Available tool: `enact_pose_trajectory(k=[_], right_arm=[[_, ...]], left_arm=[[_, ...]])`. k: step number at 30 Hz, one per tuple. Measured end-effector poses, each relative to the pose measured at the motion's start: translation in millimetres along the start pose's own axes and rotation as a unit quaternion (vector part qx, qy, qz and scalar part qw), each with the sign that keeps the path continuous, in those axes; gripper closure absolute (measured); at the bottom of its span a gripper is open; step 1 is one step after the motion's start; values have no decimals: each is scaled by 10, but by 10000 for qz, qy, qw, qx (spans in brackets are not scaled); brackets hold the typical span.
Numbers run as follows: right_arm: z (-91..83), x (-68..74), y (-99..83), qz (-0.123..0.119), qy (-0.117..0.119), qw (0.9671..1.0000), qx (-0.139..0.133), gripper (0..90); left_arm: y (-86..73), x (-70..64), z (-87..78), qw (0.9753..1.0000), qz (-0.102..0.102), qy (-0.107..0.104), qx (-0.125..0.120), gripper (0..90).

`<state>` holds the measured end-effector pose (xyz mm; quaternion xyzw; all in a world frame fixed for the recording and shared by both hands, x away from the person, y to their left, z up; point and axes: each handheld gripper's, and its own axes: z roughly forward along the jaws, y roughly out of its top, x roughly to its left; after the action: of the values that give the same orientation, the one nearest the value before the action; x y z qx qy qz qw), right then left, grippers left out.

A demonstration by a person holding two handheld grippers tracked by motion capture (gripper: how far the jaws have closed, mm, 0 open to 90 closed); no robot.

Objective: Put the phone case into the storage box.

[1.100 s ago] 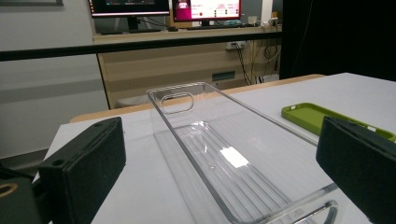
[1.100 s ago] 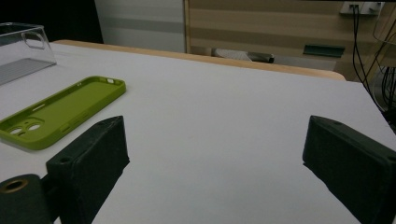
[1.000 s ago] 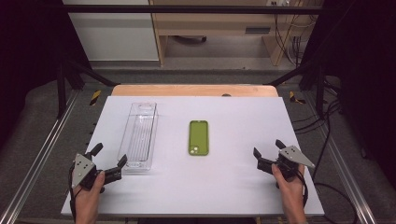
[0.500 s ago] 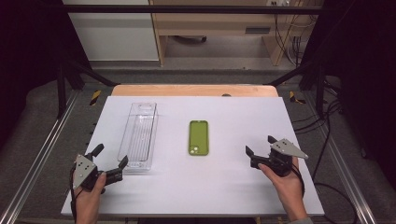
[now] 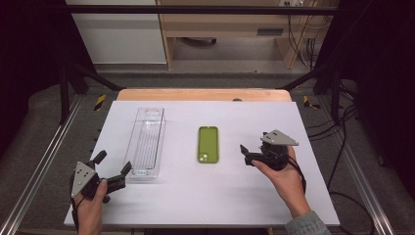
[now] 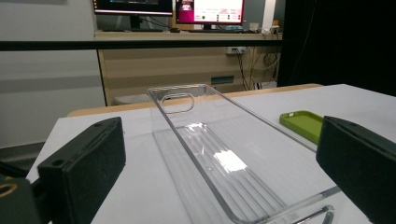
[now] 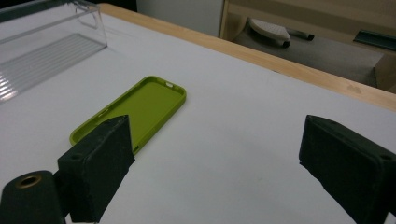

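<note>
Right gripper (image 5: 246,154) jaws wide, empty, just right of green phone case (image 5: 208,144) at table (image 5: 195,196) centre. Left gripper (image 5: 113,170) wide, empty, at near end of clear tray (image 5: 147,142), left.

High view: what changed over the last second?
The right gripper moved left and a little forward across the table, toward the green phone case. Its jaws are open and hold nothing. The left gripper kept its place, open, by the near end of the clear tray. Case and tray did not move.
</note>
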<state>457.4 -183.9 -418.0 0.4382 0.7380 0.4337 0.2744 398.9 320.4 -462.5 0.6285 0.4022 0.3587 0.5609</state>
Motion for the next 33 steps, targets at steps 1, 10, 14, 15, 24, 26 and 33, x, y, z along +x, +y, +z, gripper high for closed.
enact_pose_trajectory(k=[1, 10, 14, 15, 24, 26, 33], right_arm=[[38, 26, 22, -35, 3, 10000, 85, 100], [324, 158, 187, -135, 163, 9978, 635, 97], [442, 174, 226, -31, 203, 9962, 843, 96], [471, 177, 232, 33, 212, 9957, 902, 97], [653, 225, 264, 101, 332, 9912, 1278, 151], [680, 246, 267, 93, 339, 9905, 1330, 172], [802, 299, 263, 176, 433, 9869, 1545, 275]], left_arm=[[0, 2, 0, 10000, -1, 1, -4, 9], [1, 3, -3, 10000, 34, 6, 19, 9], [1, 10, -3, 10000, 10, 7, 13, 9], [2, 11, -5, 10000, 10, 6, 14, 8], [-1, 23, -7, 10000, 14, 47, 34, 8], [-2, 23, -5, 10000, 15, 45, 37, 8], [-3, 22, -5, 10000, 26, 48, 51, 8]])
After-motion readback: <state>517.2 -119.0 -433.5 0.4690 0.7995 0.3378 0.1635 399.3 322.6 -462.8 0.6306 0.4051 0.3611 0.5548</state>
